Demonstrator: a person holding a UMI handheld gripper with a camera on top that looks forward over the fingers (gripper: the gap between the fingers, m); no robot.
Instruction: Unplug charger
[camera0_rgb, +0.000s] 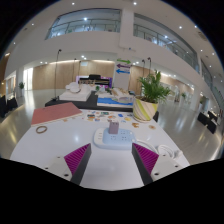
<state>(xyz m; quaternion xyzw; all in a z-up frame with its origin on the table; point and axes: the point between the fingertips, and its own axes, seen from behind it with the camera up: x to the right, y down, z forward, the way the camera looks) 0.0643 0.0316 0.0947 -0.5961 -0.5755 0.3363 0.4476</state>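
**Gripper hovers over a white table, fingers apart, with a small block ahead**

The gripper (112, 160) is held above a white table (50, 150) in a large, bright hall with a balcony level curving overhead. Its two fingers show at the bottom of the view, each with a magenta pad (77, 156) on the inner face. The jaws stand apart with a wide gap between them, and nothing is held in that gap.

Just ahead of the fingers, roughly centred between them, a pale flat item (113, 136) lies on the table, and a small pinkish block (113, 127) stands on it. This may be the charger and what it is plugged into, though the view is too small to tell for certain. The fingers are not touching it; bare table surface lies between the fingertips and the item.

To the left of that item, a reddish-brown board (50, 113) lies flat on the table, and a small dark ring (41, 129) sits just in front of it. A few small white objects (167, 152) lie beside the right finger, too small to identify.

Beyond the block, at the far edge of the table, a potted plant (150, 93) with green leaves stands in a yellowish pot. To its left a stack of blue and white things (113, 100) rests on a dark surface. Further back, the hall holds other furniture and lit displays, all well apart from the gripper.
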